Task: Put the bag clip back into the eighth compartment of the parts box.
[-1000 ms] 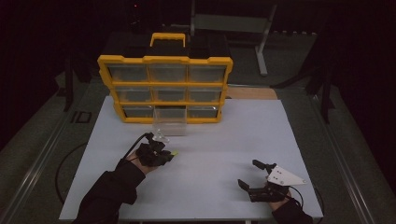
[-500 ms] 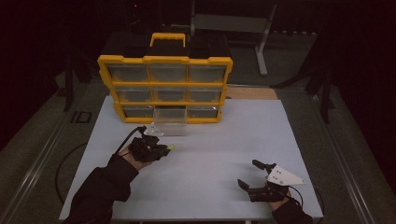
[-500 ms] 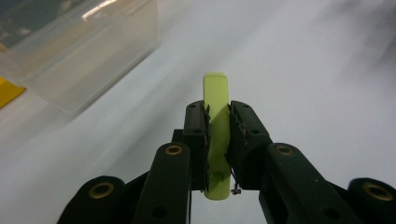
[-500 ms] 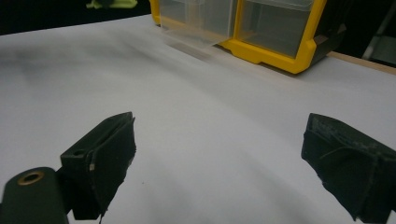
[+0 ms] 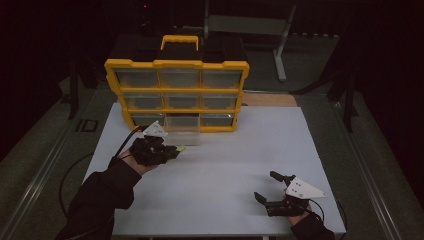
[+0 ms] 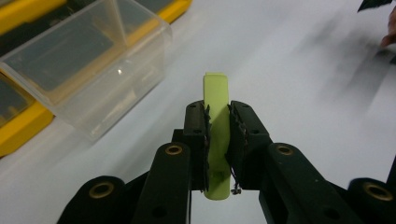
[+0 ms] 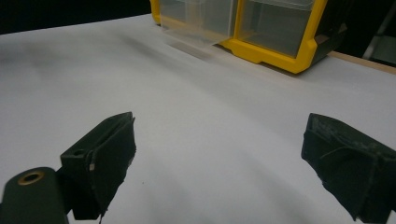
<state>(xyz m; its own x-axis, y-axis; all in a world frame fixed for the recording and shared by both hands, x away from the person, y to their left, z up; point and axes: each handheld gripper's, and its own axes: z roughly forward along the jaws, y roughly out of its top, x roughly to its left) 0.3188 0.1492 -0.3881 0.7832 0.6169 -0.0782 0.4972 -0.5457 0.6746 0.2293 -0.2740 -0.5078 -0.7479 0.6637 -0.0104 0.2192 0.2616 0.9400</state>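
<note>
Right now we are clamping a flat yellow-green strip (image 6: 217,140) upright between the jaws of our left gripper (image 5: 172,150), just beside the pulled-out clear drawer (image 5: 182,134) of the yellow drawer organizer (image 5: 176,95). Our right gripper (image 5: 270,189) is sitting near the front edge of the white table (image 5: 240,150), jaws spread wide with nothing between them, well apart from the strip. Nothing is lying between the strip and the drawer's open top (image 6: 79,60).
</note>
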